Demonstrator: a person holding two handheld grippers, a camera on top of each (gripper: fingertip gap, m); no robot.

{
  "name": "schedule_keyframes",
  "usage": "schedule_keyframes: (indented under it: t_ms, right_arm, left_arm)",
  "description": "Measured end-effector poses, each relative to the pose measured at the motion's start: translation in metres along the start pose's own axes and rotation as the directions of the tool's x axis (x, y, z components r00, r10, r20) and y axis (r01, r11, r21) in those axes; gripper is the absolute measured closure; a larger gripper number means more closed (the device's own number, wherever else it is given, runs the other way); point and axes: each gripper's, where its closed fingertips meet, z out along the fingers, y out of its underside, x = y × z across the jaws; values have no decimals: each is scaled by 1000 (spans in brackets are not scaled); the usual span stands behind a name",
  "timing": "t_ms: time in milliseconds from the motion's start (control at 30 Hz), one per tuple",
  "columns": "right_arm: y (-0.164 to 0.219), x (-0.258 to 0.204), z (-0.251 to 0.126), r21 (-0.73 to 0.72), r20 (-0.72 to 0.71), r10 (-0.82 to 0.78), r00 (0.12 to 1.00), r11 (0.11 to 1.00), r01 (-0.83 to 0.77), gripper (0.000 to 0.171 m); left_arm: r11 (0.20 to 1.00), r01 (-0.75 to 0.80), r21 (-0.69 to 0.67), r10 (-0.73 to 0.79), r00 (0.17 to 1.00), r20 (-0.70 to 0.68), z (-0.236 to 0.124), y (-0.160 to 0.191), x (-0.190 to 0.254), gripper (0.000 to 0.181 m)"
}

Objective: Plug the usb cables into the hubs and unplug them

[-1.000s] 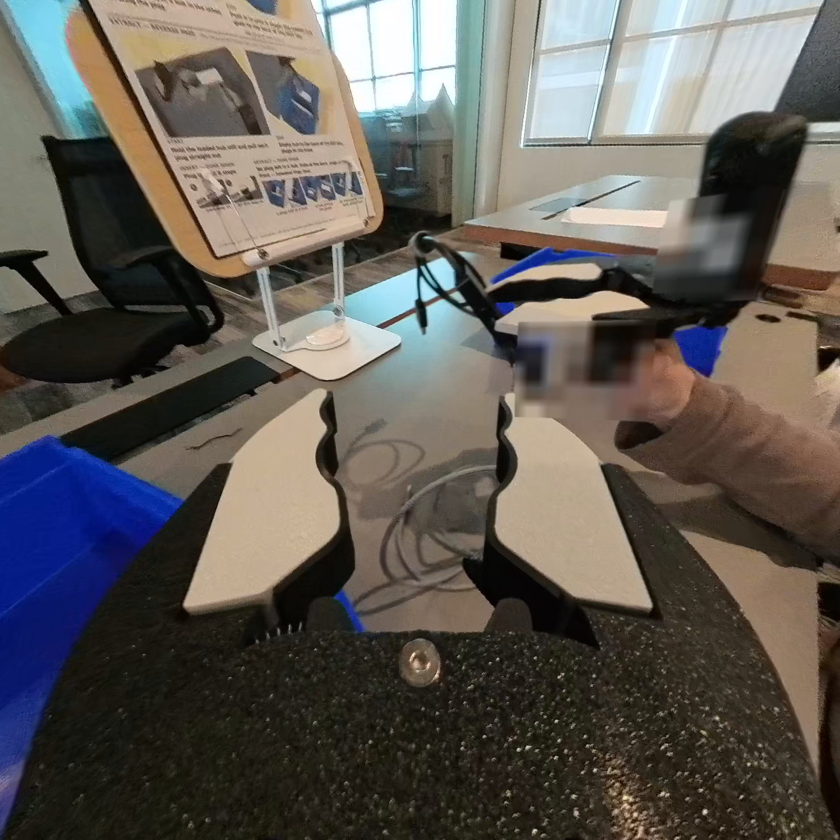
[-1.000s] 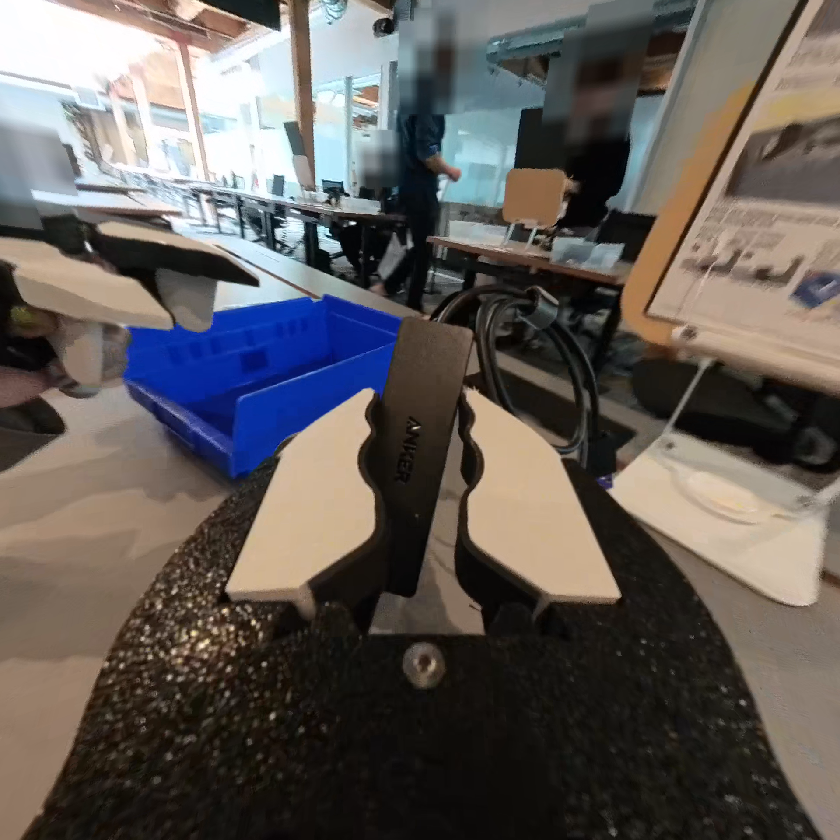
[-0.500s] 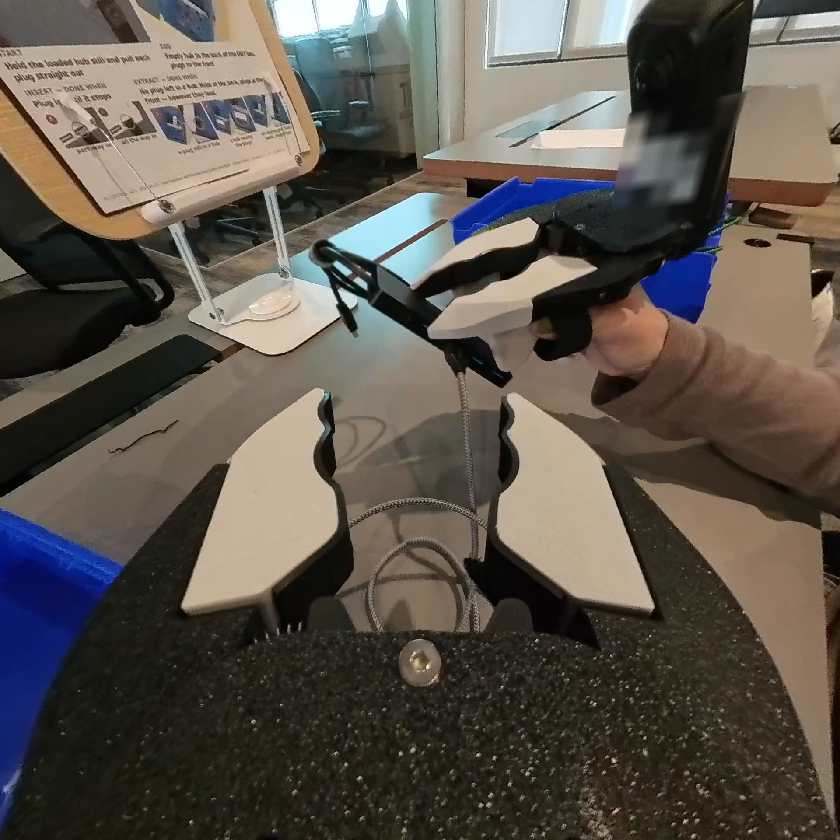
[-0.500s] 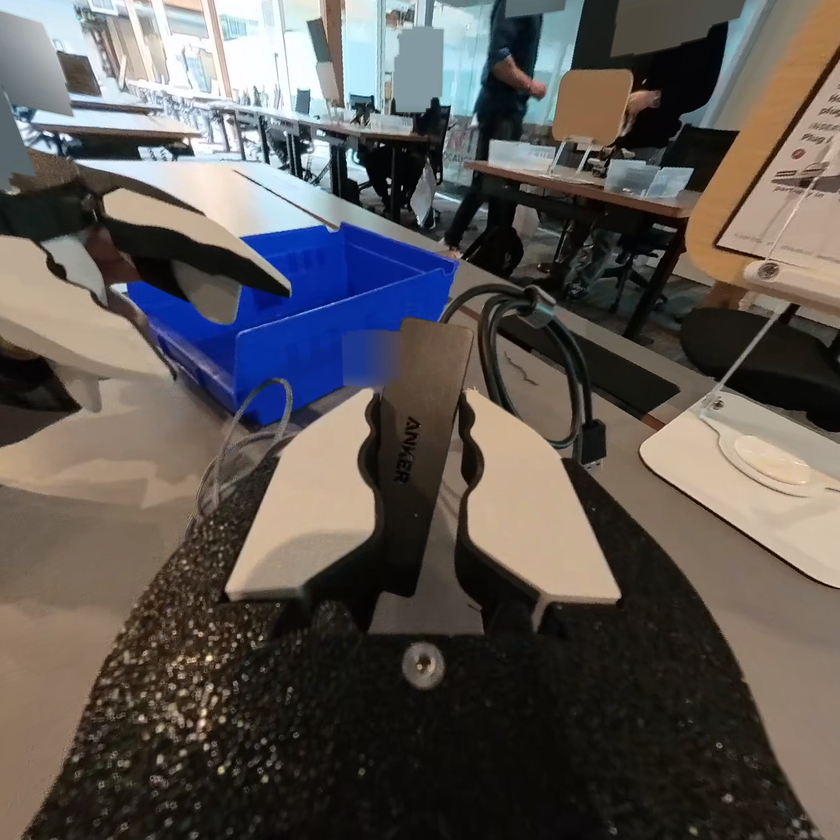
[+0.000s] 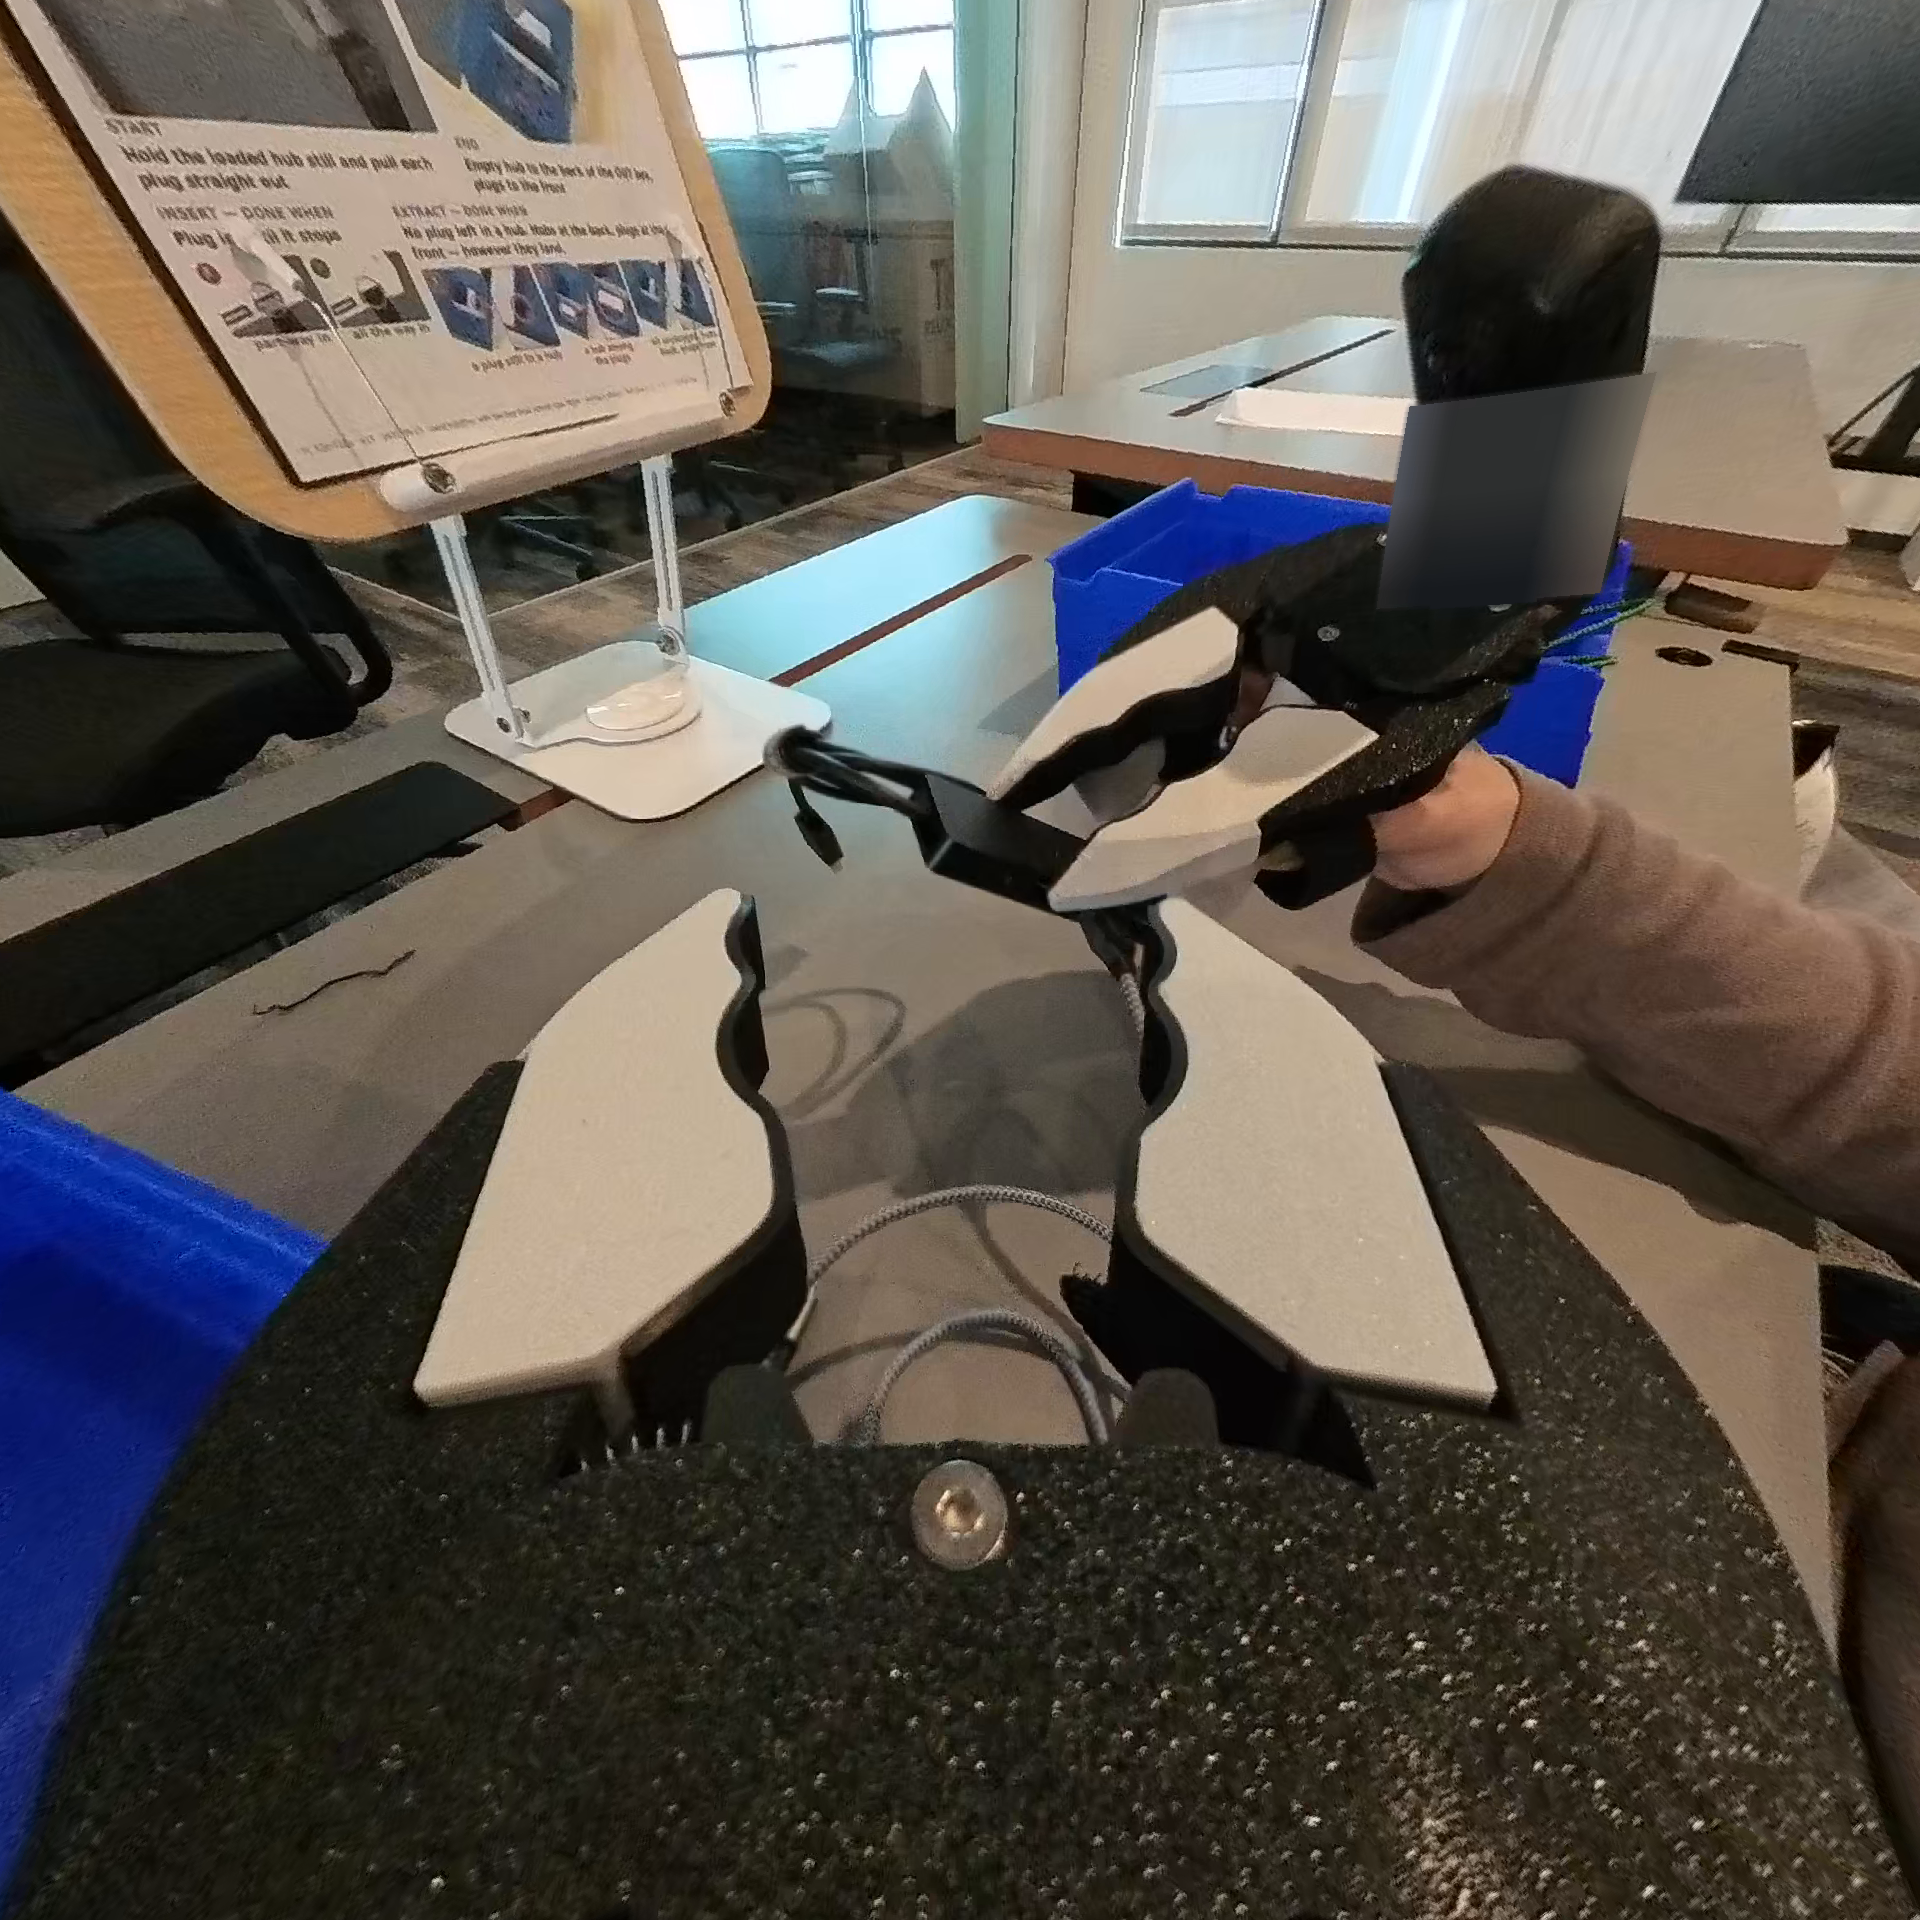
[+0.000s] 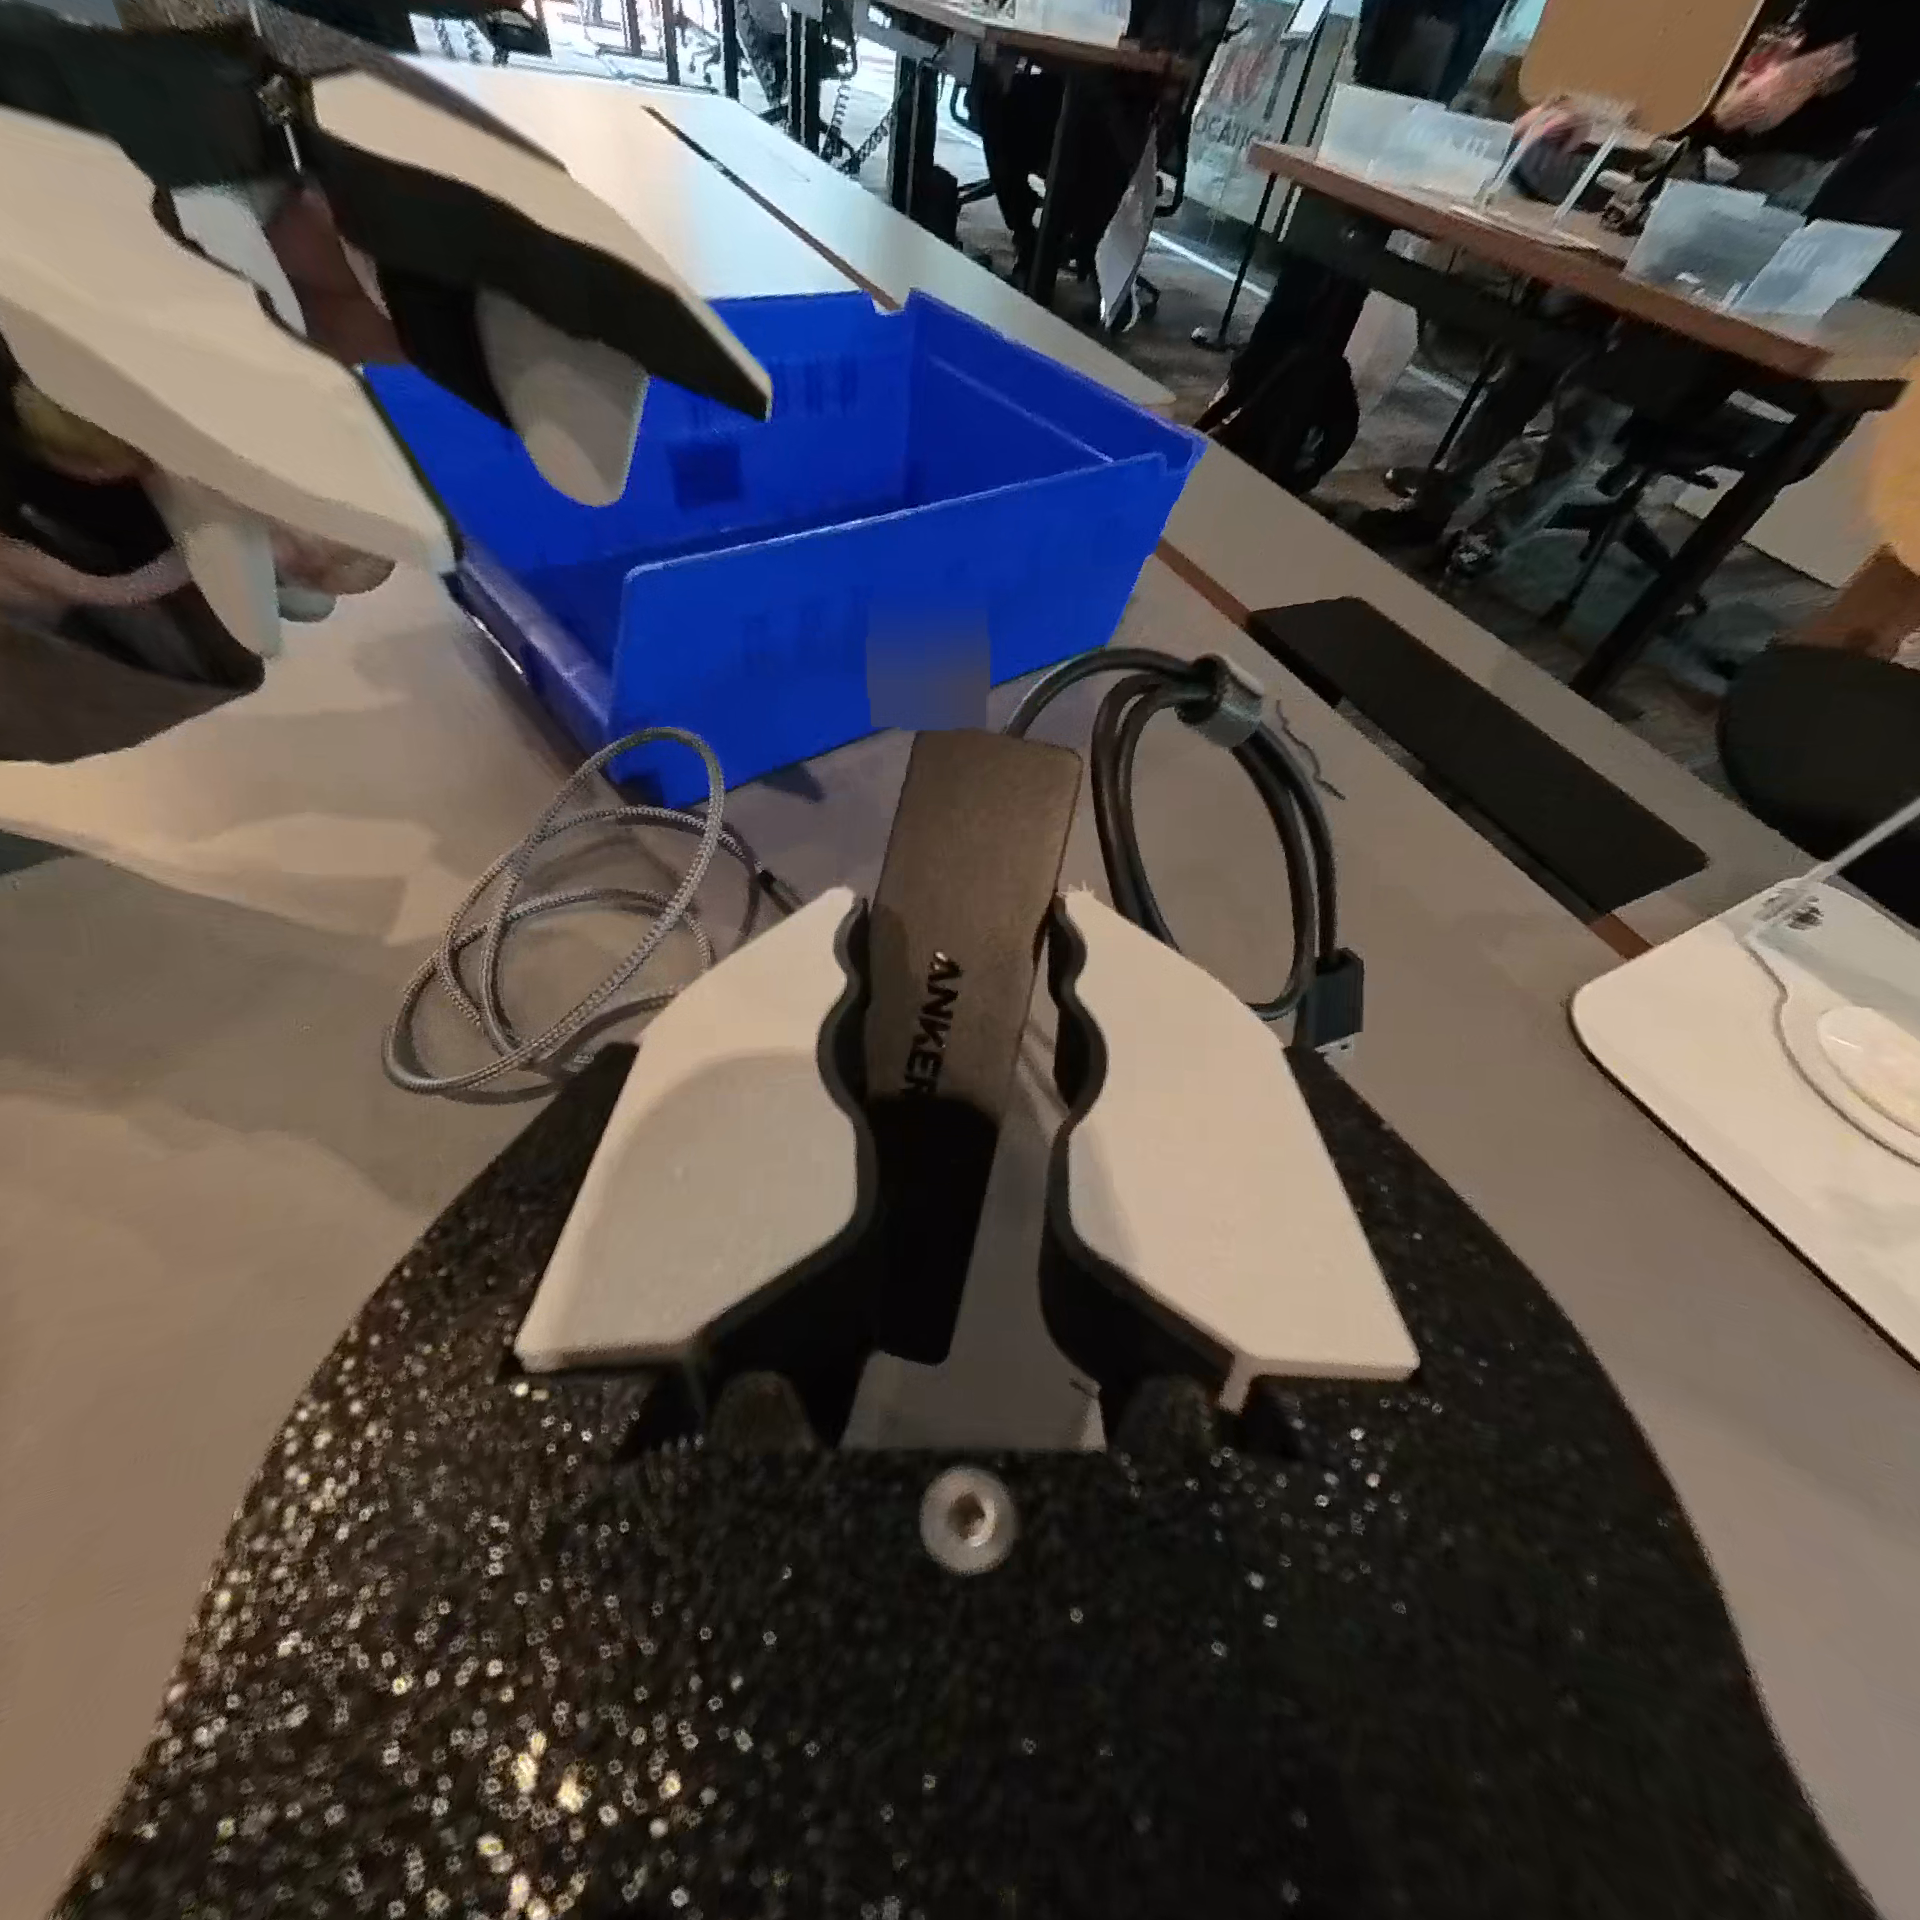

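Observation:
My right gripper (image 6: 956,909) is shut on a black usb hub (image 6: 982,831) and holds it above the grey table, tilted down. The hub's own black cable (image 6: 1278,831) hangs in a tied loop past its far end. A grey braided usb cable (image 6: 561,935) lies coiled on the table. In the left wrist view it (image 5: 935,1210) runs up to the underside of the hub (image 5: 987,842). My left gripper (image 5: 956,914) is open and empty, just below and in front of the hub, with the braided cable between its fingers. It also shows open in the right wrist view (image 6: 603,468).
A blue bin (image 6: 831,582) stands beyond the cable coil, also at the left edge in the left wrist view (image 5: 104,1351). Another blue bin (image 5: 1143,561) stands behind the right gripper (image 5: 1122,821). An instruction board on a white stand (image 5: 634,727) is at the table's far side. People stand at far tables.
The right gripper has lowered and tipped the hub down toward the table. The left gripper has closed in on the hub, staying open. The braided cable now lies between its fingers.

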Motion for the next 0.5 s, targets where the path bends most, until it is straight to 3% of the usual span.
schedule_keyframes:
  t_ms: [500]
  right_arm:
    - [8, -7, 5, -44, 29, -18, 999, 999, 20, 139]
  left_arm:
    - [1000, -9, -16, 9, 1000, 3, 1, 2, 0, 112]
